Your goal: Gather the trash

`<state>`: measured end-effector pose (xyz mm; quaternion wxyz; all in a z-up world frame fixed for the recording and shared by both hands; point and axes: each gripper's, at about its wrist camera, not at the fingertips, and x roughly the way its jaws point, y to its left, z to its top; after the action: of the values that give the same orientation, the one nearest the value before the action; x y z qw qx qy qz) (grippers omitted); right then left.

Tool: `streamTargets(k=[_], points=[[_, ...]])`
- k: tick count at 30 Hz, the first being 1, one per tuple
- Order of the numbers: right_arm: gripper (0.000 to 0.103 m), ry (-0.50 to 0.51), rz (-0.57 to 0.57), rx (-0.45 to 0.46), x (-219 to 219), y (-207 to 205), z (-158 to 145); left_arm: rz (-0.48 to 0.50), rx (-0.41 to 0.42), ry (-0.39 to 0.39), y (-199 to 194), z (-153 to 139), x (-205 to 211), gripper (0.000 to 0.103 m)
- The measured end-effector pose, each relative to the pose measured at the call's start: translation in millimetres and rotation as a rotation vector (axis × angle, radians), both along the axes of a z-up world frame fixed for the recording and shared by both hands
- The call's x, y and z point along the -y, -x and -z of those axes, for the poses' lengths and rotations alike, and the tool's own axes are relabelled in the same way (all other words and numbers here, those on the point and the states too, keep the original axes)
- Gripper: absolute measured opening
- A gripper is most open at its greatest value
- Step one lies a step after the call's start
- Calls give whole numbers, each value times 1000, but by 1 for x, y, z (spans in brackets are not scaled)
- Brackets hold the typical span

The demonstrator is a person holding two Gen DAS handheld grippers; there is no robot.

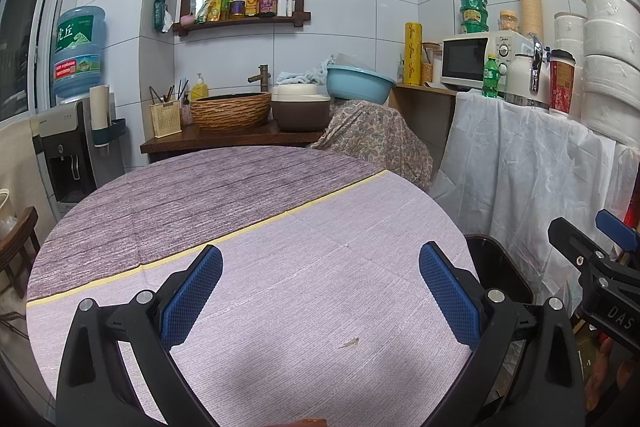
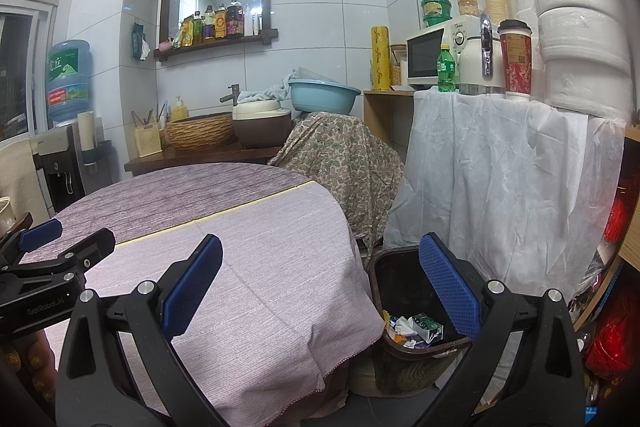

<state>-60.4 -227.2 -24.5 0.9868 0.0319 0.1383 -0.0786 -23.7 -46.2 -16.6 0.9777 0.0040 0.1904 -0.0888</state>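
Both claws stand wide apart and hold nothing. The left claw (image 1: pixel 320 291) hovers over the round counter draped in a lilac woven cloth (image 1: pixel 248 227), and the right claw (image 2: pixel 320 291) hangs past the counter's edge, above the dark, wood-grained plastic waste bin (image 2: pixel 404 367) on the floor just beside the counter. Crumpled white paper and a green carton (image 2: pixel 416 331) already lie in the bin.

The cloth looks nearly bare; only a small pale scrap (image 1: pixel 350 343) lies on it, between the left claw's blue fingers (image 1: pixel 192 295). The collecting seems close to done, at the sweep for leftovers. The next move probably calls for lowering the left claw onto the scrap, pinching narrowly since it lies flat and thin, then carrying it over to the bin.
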Motion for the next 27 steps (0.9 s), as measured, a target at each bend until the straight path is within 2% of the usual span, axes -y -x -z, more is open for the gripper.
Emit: streamTargets(k=[27], points=[[97, -2, -2, 1, -6, 1, 2, -11, -4, 8, -2, -3, -3, 98]])
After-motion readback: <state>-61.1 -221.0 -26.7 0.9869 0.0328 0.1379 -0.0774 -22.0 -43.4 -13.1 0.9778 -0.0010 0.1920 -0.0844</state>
